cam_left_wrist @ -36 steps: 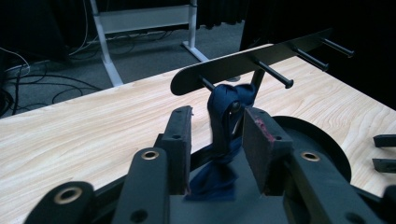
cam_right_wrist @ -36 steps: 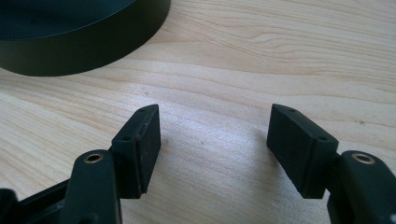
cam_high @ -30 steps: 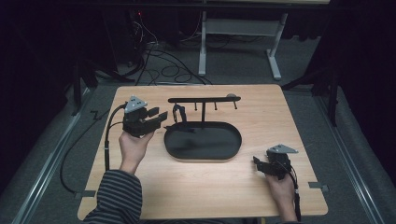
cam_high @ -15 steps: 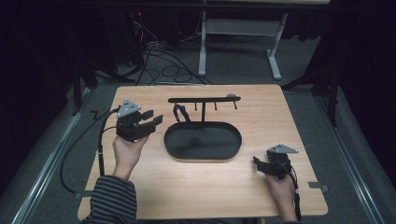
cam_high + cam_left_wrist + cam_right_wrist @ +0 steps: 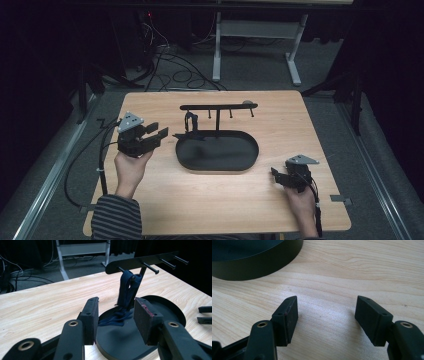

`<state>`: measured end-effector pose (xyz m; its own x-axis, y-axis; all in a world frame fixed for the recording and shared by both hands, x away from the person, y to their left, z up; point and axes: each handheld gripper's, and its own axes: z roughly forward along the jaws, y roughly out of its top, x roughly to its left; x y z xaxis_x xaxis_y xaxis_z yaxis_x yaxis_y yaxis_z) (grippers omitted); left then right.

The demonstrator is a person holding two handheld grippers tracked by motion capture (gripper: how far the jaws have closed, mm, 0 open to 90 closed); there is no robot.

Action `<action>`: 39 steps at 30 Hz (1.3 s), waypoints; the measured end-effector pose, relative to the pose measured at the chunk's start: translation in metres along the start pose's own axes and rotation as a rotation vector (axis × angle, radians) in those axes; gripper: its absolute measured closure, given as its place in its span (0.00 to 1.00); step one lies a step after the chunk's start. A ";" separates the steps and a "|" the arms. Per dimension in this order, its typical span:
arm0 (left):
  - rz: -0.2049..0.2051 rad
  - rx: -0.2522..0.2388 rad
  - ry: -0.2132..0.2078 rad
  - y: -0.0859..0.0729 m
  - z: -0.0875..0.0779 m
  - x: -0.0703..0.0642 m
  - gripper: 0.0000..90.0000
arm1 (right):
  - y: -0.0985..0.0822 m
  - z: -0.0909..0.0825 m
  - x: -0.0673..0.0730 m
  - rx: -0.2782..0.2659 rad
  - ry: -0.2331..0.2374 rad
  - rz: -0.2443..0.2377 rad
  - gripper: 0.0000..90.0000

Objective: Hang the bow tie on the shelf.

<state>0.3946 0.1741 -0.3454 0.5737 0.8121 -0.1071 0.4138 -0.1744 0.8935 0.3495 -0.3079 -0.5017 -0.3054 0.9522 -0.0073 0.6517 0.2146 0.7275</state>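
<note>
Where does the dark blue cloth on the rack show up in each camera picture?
High view: the cloth hangs from the rack's left peg, upper middle, its end on the tray's left side.
Left gripper view: the cloth is at centre, hanging beyond the open left claw, its end pooled on the tray.
Right gripper view: not in it.
Shared landmark: the black tray.
</note>
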 end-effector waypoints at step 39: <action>-0.069 0.020 0.041 -0.046 -0.028 0.016 0.62 | 0.000 0.000 0.000 0.001 0.000 -0.004 0.41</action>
<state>0.3642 0.2108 -0.3762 0.5139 0.8446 -0.1503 0.4661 -0.1278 0.8754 0.3493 -0.3075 -0.5017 -0.3078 0.9514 -0.0105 0.6509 0.2186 0.7270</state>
